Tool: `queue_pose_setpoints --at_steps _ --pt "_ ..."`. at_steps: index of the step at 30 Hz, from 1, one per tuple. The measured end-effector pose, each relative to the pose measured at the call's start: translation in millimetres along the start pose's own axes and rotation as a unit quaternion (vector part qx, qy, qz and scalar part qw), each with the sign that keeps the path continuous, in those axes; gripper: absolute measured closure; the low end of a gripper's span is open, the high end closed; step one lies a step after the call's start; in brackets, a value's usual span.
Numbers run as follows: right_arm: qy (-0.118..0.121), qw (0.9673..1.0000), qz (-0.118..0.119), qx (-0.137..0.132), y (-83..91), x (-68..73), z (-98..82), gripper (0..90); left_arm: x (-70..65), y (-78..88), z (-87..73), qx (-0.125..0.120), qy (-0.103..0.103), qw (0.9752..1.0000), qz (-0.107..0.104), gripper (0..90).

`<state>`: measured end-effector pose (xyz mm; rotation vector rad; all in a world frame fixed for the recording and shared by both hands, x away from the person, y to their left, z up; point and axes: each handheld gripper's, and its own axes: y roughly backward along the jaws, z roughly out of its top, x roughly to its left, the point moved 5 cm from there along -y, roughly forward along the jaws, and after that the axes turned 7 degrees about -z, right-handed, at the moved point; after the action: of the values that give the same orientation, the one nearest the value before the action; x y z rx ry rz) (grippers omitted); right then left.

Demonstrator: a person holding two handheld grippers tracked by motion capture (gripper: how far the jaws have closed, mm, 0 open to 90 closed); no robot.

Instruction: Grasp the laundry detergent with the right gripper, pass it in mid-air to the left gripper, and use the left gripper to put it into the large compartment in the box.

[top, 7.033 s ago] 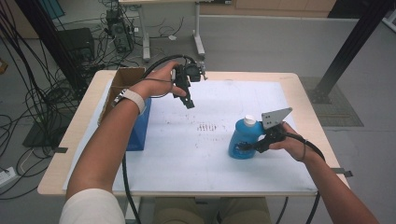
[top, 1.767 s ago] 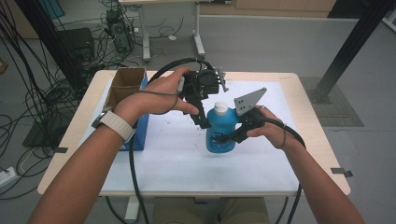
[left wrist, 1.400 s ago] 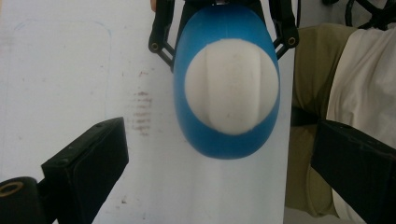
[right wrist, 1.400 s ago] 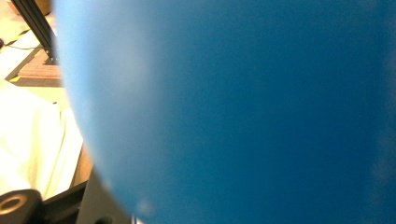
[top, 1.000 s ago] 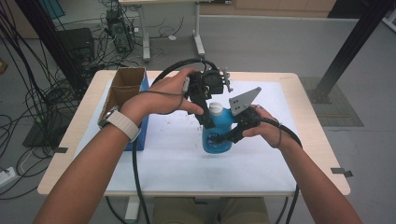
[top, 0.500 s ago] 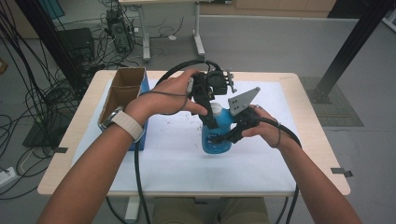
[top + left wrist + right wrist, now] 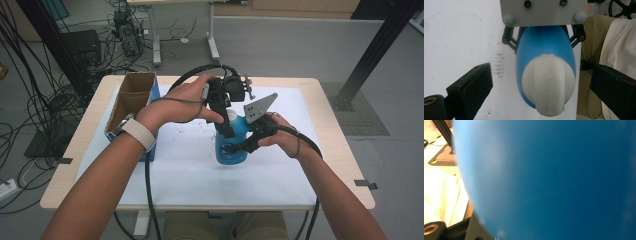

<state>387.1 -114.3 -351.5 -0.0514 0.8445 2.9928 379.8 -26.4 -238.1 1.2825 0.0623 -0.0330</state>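
High view: the blue bottle stands near the middle of the white table, about five o'clock from the cardboard box. The right gripper is clamped on the bottle's body from the three o'clock side. Since a couple of seconds ago the left gripper has come down from above and now hangs over the bottle's top, while the bottle has slid a little toward the person. I judge this sets up unscrewing: one tool steadies the bottle, the other is about to take the cap.

Left gripper view: the white cap sits at centre between the two black jaws, which stand wide apart at nine and three o'clock without touching it, so this gripper is open. The cap is ribbed, matte plastic, rounded like a dome; the bottle beneath is smooth, glossy blue and oval. The table sheet shows faint brown smudges at ten o'clock.

Right gripper view: the bottle's smooth blue wall presses close against the lens, blurred; pale cloth lies at eight o'clock.
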Motion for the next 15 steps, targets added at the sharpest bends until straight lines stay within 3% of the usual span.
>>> queue_pose_setpoints --at_steps 15 --pt "-0.002 1.0000 0.001 0.003 -0.4 0.2 -0.6 43.6 -0.4 -1.2 -0.1 0.006 0.001 1.0000 -0.001 5.3"
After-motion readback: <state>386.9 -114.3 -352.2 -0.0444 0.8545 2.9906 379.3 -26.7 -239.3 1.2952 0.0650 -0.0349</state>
